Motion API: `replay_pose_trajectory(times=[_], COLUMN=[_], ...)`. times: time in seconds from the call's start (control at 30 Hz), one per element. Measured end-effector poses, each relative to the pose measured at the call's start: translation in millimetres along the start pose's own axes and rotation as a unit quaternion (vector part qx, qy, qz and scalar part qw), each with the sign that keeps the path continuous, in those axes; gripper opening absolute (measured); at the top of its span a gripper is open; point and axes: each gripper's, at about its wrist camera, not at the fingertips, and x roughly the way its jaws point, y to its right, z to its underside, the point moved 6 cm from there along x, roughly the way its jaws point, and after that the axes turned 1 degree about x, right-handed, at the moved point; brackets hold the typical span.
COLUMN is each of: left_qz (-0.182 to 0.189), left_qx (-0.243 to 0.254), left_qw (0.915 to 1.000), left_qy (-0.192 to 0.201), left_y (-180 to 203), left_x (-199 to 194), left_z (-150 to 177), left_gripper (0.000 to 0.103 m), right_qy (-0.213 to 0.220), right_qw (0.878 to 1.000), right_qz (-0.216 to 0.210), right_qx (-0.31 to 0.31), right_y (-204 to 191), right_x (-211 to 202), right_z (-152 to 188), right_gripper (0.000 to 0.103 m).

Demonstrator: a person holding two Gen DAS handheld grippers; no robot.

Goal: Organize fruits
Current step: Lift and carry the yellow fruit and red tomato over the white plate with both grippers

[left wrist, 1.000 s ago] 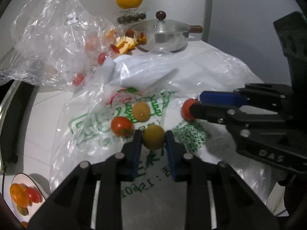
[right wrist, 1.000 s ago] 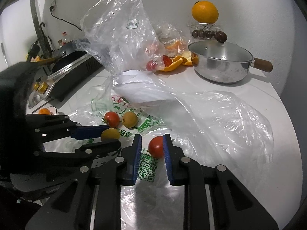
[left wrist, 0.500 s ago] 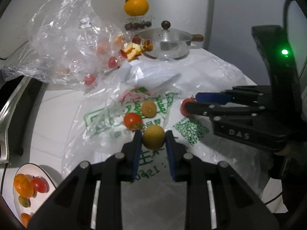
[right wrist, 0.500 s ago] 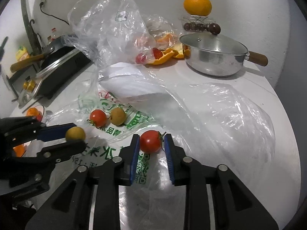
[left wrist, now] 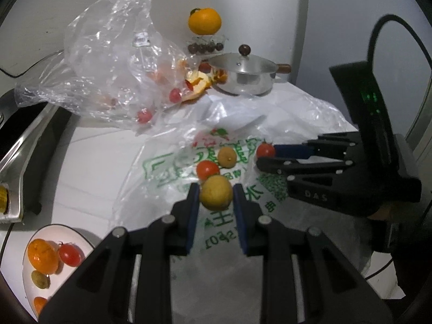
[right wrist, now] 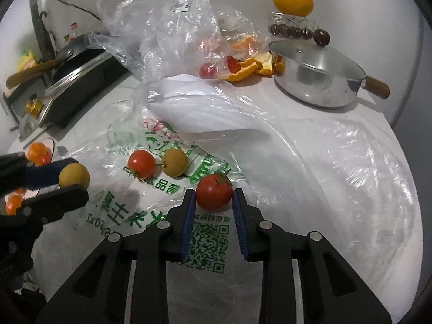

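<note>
Fruit sits in both grippers now. Nearest in the left wrist view, the left gripper (left wrist: 216, 193) is clamped on a yellow fruit (left wrist: 216, 192), pinched between the blue pads. Against a second ago the printed bag (left wrist: 216, 221) lies lower under it and the white plate (left wrist: 81, 236) at 8 o'clock shows far more of itself, so this hand has lifted and drawn back toward the plate.

In the right wrist view the right gripper (right wrist: 213, 197) grips a red tomato (right wrist: 213, 192) by its sides. A second ago that tomato sat smaller and deeper between the tips; now it fills the gap.

My reading: both picks are done and the carry to the plate has begun, the left hand ahead.

Further out on the bag, at 12 o'clock from the left gripper, another red tomato (left wrist: 207, 169) and a second yellow fruit (left wrist: 227, 157) lie touching, unmoved. The plate already carries an orange fruit (left wrist: 42, 256), a red one (left wrist: 70, 255) and a small green one (left wrist: 40, 279).

Farthest, at 11 o'clock, a clear bag (left wrist: 108, 64) holds more tomatoes, with a lidded pot (left wrist: 244, 77) and a large orange (left wrist: 204, 21) behind.
</note>
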Motion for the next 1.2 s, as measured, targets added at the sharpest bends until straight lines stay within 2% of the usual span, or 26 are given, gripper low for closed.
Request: replay_pose_trajectory(times=[0.27, 0.4, 0.63, 1.2], left_qz=[-0.004, -0.021, -0.031, -0.06], left_qx=[-0.006, -0.009, -0.02, -0.052], left_qw=[0.9999, 0.9996, 0.999, 0.996], left_qy=[0.013, 0.016, 0.026, 0.041], left_y=[-9, -17, -30, -66], left_x=[-20, -32, -54, -95], left_z=[5, 12, 25, 54], left_gripper=[0.026, 0.026, 0.025, 0.026], right_qy=[0.019, 0.028, 0.041, 0.051], right_qw=[1.0, 0.999, 0.998, 0.995], right_qz=[-0.004, -0.01, -0.017, -0.037], right_qx=[-0.018, -0.03, -0.047, -0.083], right_y=[-28, -46, -75, -133], right_x=[-21, -32, -50, -68], right_z=[-4, -6, -7, -3], right_gripper=[0.03, 0.03, 0.03, 0.03])
